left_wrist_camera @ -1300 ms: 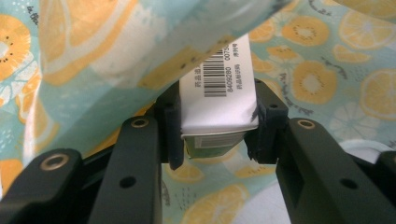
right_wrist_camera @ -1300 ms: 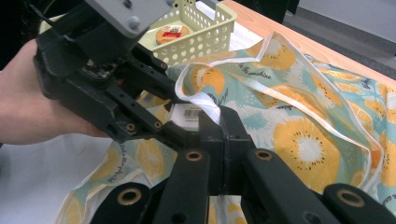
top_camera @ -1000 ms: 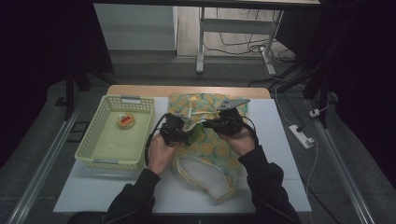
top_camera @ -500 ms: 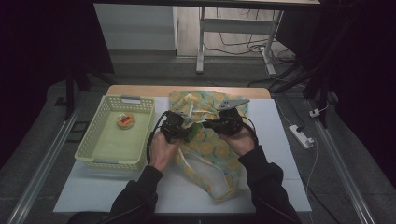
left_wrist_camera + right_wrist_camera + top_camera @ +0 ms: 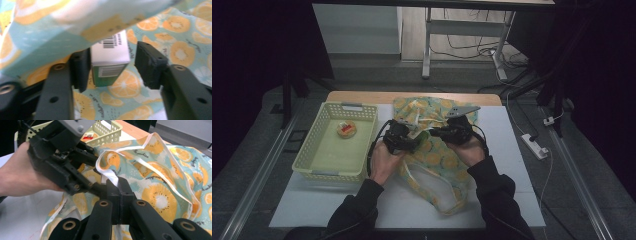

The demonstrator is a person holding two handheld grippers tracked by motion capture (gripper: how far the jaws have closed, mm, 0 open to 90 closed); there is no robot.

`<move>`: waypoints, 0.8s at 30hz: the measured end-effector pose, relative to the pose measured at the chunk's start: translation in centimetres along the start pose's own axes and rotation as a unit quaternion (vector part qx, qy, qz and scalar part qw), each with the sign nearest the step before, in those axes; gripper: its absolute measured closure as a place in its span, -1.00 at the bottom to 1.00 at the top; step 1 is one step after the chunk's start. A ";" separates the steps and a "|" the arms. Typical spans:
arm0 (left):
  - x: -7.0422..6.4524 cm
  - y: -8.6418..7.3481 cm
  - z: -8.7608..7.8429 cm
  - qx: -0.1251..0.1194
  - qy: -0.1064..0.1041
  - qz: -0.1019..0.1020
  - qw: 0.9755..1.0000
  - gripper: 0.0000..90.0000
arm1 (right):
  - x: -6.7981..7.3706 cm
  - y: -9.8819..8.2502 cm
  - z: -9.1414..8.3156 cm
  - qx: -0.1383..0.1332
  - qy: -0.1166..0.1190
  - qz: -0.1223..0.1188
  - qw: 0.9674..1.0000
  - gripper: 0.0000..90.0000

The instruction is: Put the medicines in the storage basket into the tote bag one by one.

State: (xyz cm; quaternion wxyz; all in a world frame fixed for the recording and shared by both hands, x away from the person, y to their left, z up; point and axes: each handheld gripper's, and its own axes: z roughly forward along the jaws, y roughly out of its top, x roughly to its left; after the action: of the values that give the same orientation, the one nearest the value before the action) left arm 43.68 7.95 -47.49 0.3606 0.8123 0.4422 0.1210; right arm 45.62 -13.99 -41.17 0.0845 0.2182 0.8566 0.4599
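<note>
A fabric bag [image 5: 437,167] printed with orange slices lies on the white table, its mouth toward the grippers. My right gripper [image 5: 118,188] is shut on the bag's white-edged rim [image 5: 108,171] and holds it up. My left gripper [image 5: 112,65] reaches into the bag's opening. Its jaws have just been opening, and a white and green box [image 5: 110,56] with barcodes stands between them. The left pad lies against the box and the right pad stands clear of it. In the high view both grippers, left [image 5: 404,137] and right [image 5: 447,132], meet over the bag's upper half.
A pale yellow mesh basket [image 5: 312,160] stands at the table's left with a small orange and red packet [image 5: 346,128] inside. A power strip [image 5: 534,146] lies on the floor to the right. Bare white table surface [image 5: 327,205] lies at the front left.
</note>
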 end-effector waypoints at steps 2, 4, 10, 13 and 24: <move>-0.2 -0.1 -0.3 -0.001 -0.006 0.002 1.000 -0.06 | 0.0 0.0 -0.1 -0.001 -0.001 0.000 1.000 0.99; -0.4 -0.2 -0.7 -0.005 -0.014 0.004 1.000 -0.11 | 0.0 0.0 -0.1 -0.003 -0.001 -0.001 1.000 0.99; -1.0 -0.7 -1.9 -0.011 -0.028 0.023 0.999 -0.27 | 0.0 0.0 -0.1 -0.002 -0.001 0.000 1.000 0.99; -1.4 -1.0 -2.6 -0.013 -0.029 0.030 0.999 -0.32 | 0.0 0.0 0.0 -0.002 -0.001 0.000 1.000 0.99; -1.9 -2.3 -5.3 -0.014 -0.058 0.045 0.997 -0.49 | 0.1 0.0 -0.1 -0.001 0.001 -0.001 1.000 0.99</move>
State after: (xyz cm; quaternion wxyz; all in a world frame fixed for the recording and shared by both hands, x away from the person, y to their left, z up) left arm 38.41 9.74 -45.08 0.3915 0.8318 0.3818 0.0956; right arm 45.57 -13.98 -41.11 0.0845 0.2173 0.8562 0.4610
